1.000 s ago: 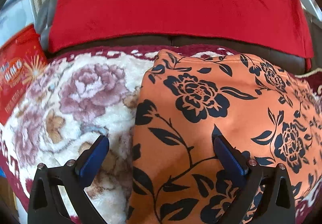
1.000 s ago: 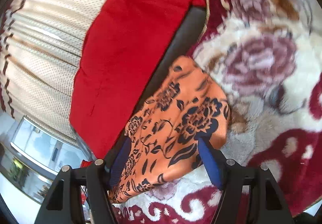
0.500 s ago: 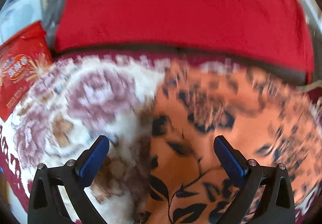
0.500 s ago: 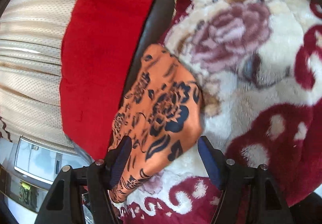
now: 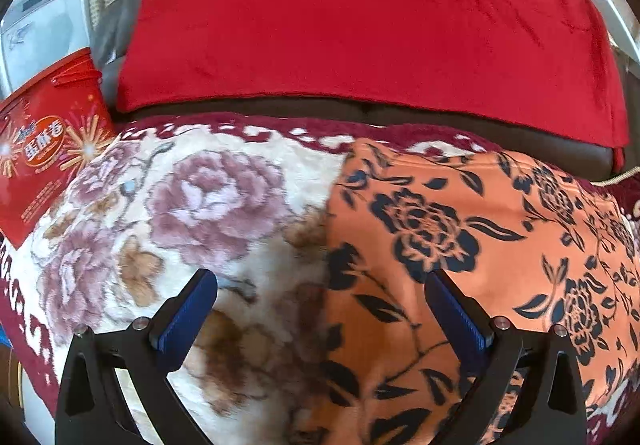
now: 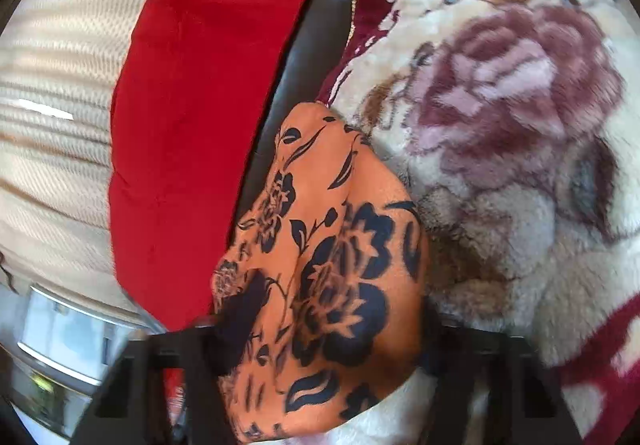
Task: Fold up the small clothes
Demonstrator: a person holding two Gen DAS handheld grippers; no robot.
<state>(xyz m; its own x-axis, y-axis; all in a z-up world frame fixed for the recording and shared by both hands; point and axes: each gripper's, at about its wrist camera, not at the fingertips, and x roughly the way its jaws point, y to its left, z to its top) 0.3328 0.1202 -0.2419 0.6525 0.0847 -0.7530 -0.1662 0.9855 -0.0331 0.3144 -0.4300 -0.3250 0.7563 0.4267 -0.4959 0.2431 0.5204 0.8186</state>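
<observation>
An orange garment (image 5: 472,245) with black flowers lies flat on a floral plush blanket (image 5: 192,213). My left gripper (image 5: 320,309) is open and empty, hovering over the garment's left edge; one finger is above the blanket, the other above the cloth. In the right wrist view the same garment (image 6: 328,265) fills the space between the fingers of my right gripper (image 6: 324,325). Its fingers are blurred and partly covered by the cloth, which bulges between them. The jaws still stand apart on either side of the cloth.
A red cushion (image 5: 360,25) leans on the dark sofa back (image 5: 360,111) behind the blanket. A red snack box (image 5: 44,149) stands at the left. A beige curtain (image 6: 52,125) hangs behind the sofa.
My left gripper has shifted left, so the garment edge now sits further right in its view. My right gripper has moved forward onto the garment, and cloth now covers its fingers.
</observation>
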